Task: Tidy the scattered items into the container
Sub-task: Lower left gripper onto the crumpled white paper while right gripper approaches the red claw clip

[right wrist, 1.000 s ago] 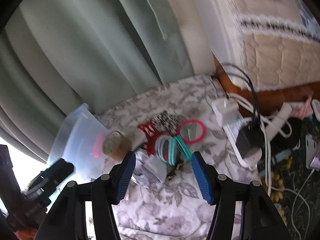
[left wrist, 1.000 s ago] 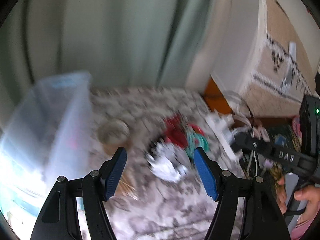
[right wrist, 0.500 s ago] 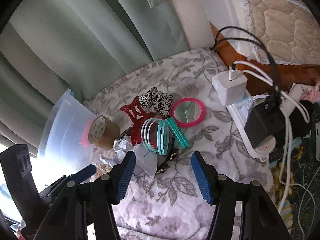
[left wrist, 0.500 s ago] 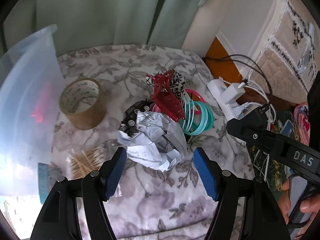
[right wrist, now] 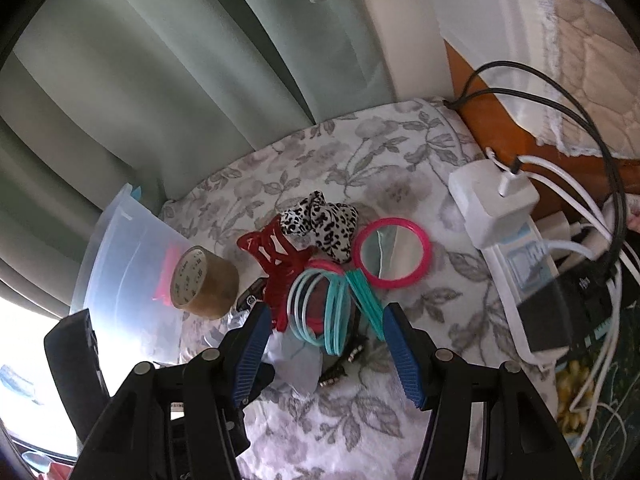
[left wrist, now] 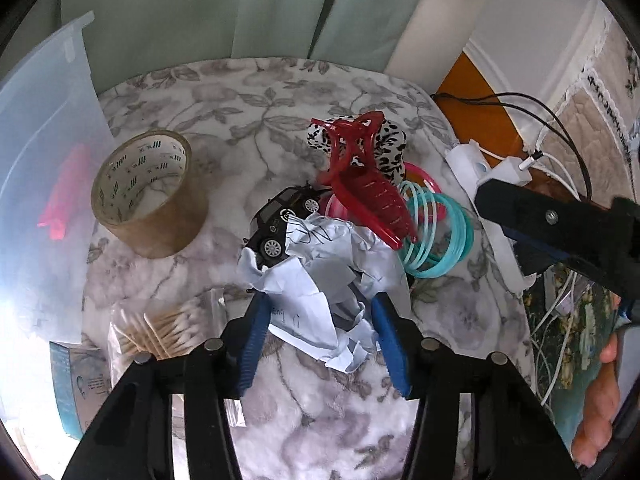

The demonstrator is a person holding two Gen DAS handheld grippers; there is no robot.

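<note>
The left gripper (left wrist: pixel 318 334) stands spread astride the crumpled paper (left wrist: pixel 320 280) — pads flanking it, not pinching; the right gripper (right wrist: pixel 324 344), also spread, hangs over the teal bangles (right wrist: pixel 320 308); the clear container (left wrist: pixel 36 184) lies far left.

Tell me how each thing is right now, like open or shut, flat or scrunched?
left gripper: open, fingers either side of the paper
right gripper: open, above the bangles
paper: scrunched up
tape roll: lying flat, hole up
red hair clip: shut, on top of the pile
teal bangles: standing on edge
pink mirror: lying flat
clear container: open
</note>
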